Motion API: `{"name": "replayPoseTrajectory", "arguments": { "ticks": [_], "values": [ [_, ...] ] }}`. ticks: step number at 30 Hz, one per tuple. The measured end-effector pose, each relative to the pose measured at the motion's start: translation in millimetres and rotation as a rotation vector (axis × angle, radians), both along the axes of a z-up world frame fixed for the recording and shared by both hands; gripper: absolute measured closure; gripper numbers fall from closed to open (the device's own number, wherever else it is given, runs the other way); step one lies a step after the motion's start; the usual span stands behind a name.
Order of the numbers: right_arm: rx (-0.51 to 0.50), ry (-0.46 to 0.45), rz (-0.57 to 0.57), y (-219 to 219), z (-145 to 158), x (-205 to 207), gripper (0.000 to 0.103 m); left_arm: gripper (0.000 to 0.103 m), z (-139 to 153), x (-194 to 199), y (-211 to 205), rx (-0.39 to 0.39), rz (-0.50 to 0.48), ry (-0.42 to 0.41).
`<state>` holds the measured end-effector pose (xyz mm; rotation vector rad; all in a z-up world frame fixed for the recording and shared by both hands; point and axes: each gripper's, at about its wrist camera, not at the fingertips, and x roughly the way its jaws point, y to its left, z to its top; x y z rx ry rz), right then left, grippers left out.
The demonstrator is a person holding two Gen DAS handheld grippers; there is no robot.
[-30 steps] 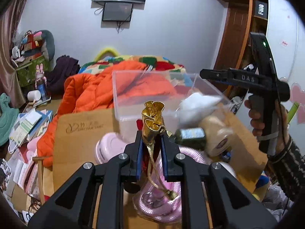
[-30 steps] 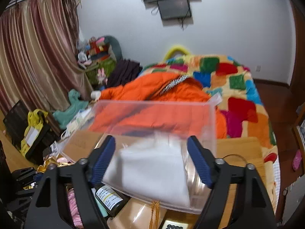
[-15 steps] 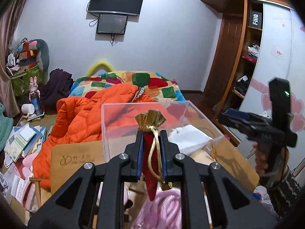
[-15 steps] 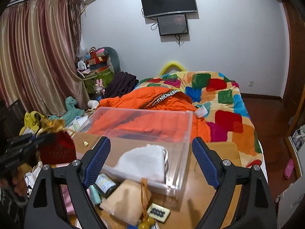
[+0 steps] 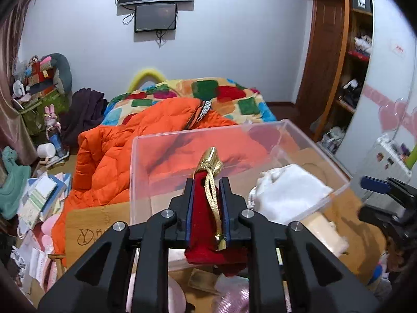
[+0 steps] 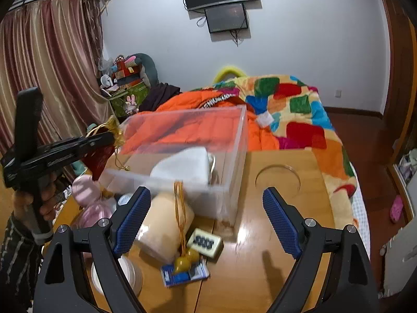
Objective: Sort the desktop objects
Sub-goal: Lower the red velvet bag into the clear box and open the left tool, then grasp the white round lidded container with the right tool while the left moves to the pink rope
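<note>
My left gripper is shut on a red velvet pouch with a gold top and gold cord. It holds the pouch over the near left edge of the clear plastic box. A white cloth pouch lies inside the box. In the right wrist view the left gripper and the red pouch hang at the box's left end. My right gripper is open and empty, above a beige pouch, a small tin and a blue packet on the wooden table.
A pink rope coil and a white round lid lie at the table's left. An orange jacket and a patchwork bed lie behind the table. Books and toys clutter the floor at left. A wardrobe stands right.
My left gripper has carried the red pouch up and forward to the box's edge. My right gripper has pulled back and right, away from the box, staying open.
</note>
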<state>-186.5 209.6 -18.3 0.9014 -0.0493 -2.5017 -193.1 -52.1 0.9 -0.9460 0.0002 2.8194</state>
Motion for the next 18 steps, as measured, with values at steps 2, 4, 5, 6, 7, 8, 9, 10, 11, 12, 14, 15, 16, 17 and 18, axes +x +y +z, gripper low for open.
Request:
{"name": "replayPoseTrajectory", "arguments": {
  "ticks": [2,4,5,6,7,8,9,10,11,12,14,15,16,17,18],
  "values": [
    [-0.004,-0.007,-0.001,1,-4,4,0.017,0.083,-2,-5,2,-0.014,0.020,-0.006],
    [-0.004,-0.016,0.005,-2,-7,8,0.017,0.081,-6,-11,1,-0.021,0.038,-0.031],
    [-0.003,-0.016,0.006,-3,-8,10,0.017,0.078,-8,-13,1,-0.022,0.045,-0.041],
    [0.001,-0.017,0.004,-5,-10,13,0.017,0.075,-10,-15,-1,-0.020,0.054,-0.048],
    [0.007,-0.018,0.006,-7,-12,17,0.017,0.073,-10,-14,-2,-0.019,0.061,-0.049],
    [0.013,-0.018,0.008,-8,-12,19,0.017,0.067,-9,-13,-3,-0.017,0.067,-0.043],
    [0.021,-0.016,0.009,-10,-14,23,0.017,0.057,-6,-9,-5,-0.016,0.076,-0.030],
    [0.034,-0.012,0.009,-12,-14,27,0.017,0.051,-4,-6,-6,-0.015,0.083,-0.018],
    [0.046,-0.007,0.009,-14,-16,29,0.017,0.039,1,1,-8,-0.008,0.089,0.001],
    [0.060,-0.002,0.010,-16,-16,31,0.017,0.036,4,5,-9,-0.002,0.088,0.013],
    [0.095,0.009,0.017,-20,-17,37,0.017,0.035,11,16,-9,0.000,0.077,0.038],
    [0.109,0.013,0.016,-22,-17,39,0.017,0.033,14,22,-10,-0.004,0.072,0.047],
    [0.121,0.016,0.016,-24,-18,41,0.017,0.030,16,28,-10,-0.010,0.070,0.056],
    [0.126,0.017,0.017,-24,-18,42,0.017,0.026,18,32,-10,-0.017,0.071,0.064],
    [0.131,0.016,0.017,-25,-19,44,0.017,0.022,20,38,-10,-0.025,0.073,0.072]
  ]
}}
